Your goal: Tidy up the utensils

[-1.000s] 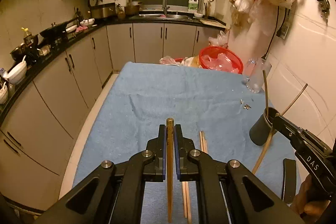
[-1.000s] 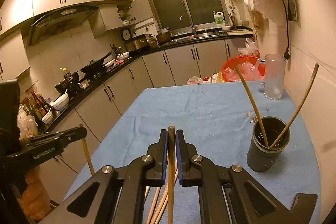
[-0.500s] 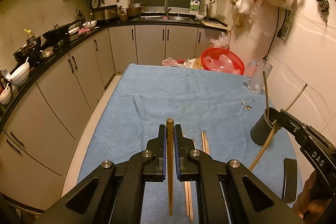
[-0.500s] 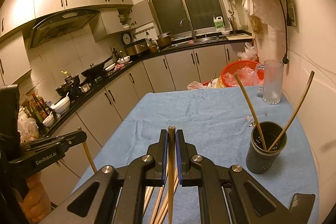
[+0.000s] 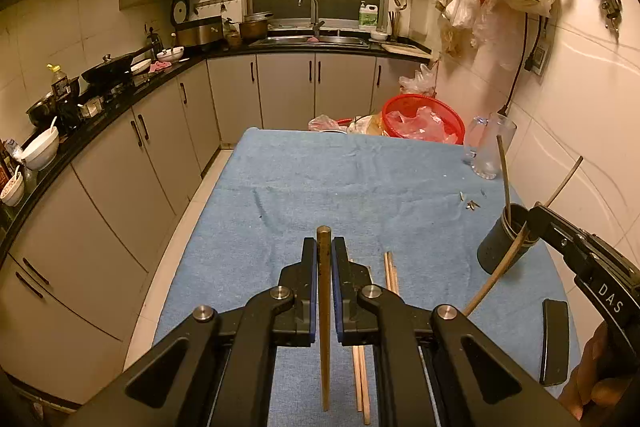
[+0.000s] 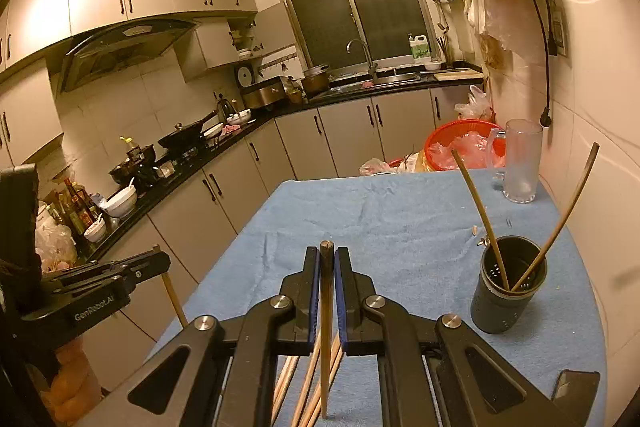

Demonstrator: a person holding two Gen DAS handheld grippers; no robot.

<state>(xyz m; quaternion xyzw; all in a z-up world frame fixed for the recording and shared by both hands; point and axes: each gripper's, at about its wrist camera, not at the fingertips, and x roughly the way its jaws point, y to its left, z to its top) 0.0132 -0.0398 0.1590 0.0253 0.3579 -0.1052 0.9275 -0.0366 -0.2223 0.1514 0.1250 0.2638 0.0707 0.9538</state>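
Both tongs clamped, one chopstick each. Left gripper (image 5: pixel 324 259) pinches a wooden chopstick (image 5: pixel 324 327) between its blue pads (image 5: pixel 311 291), stick hanging upright, tip just past the fingertips. Right gripper (image 6: pixel 327 267) same story: its chopstick (image 6: pixel 326 331) held vertical between closed fingers.

Landmark: dark perforated holder (image 6: pixel 507 291). It stands on the blue cloth (image 6: pixel 392 215), on its right-hand side close to the tiled wall. Two chopsticks (image 6: pixel 480 215) already stand in it, leaning apart in a V.

Loose chopsticks (image 5: pixel 390 275) lie flat on the cloth, left of the holder and nearer the cameras, under both grippers. From the left view, the right gripper's chopstick crosses in front of the holder.

Beyond the holder: clear glass mug (image 6: pixel 522 163) at the cloth's far edge, red basket (image 5: pixel 424 117) behind that.
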